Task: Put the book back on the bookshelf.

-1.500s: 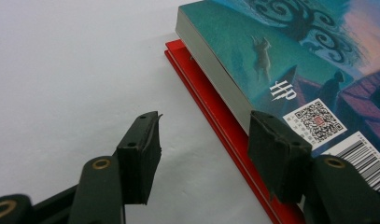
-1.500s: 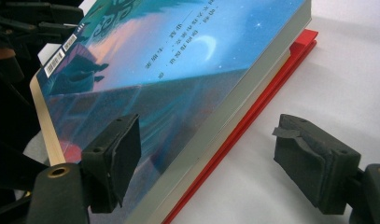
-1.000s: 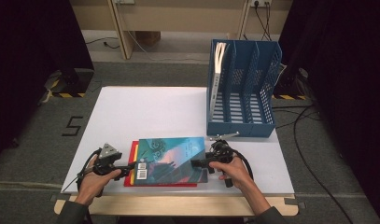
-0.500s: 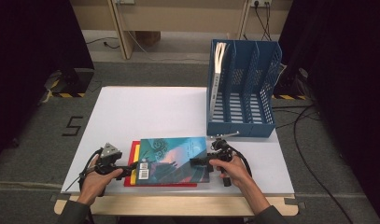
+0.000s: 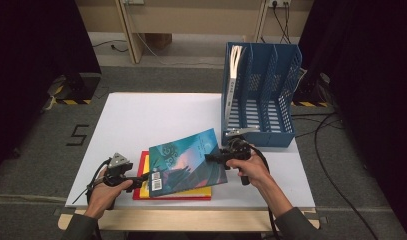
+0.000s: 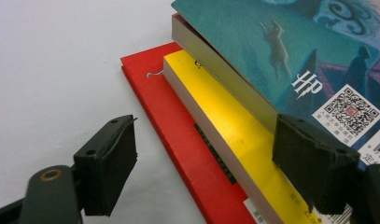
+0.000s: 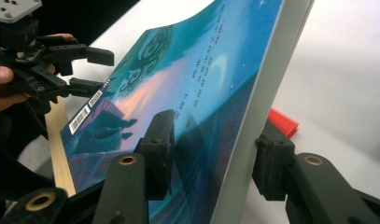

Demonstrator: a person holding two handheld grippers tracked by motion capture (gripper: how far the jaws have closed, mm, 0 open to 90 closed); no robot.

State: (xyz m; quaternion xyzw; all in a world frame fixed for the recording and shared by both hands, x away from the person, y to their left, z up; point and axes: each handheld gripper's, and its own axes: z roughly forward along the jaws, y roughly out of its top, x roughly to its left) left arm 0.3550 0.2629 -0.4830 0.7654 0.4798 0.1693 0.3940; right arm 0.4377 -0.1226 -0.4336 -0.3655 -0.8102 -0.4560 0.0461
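Note:
My right gripper (image 5: pixel 211 157) (image 7: pixel 215 147) has just been closing and is now shut on the right edge of a teal picture book (image 5: pixel 186 160) (image 7: pixel 178 84), with one pad on the cover and one beneath. The book tilts up on that side above a yellow book (image 6: pixel 220 116) and a red book (image 5: pixel 141 192) (image 6: pixel 173 130). At the stack's left end my left gripper (image 5: pixel 143 177) (image 6: pixel 208 154) is open, its jaws lately widened. One jaw hangs over the table, the other by the teal book's barcode corner.
A blue file rack (image 5: pixel 261 95) stands at the back right of the white table (image 5: pixel 156 115), with papers in its left slot. The table's wooden front edge (image 7: pixel 59 149) runs close to both hands. Cables lie on the floor at the right.
The right gripper has closed on the teal book and risen, tilting its right side up off the stack. The left hand has stayed where it was.

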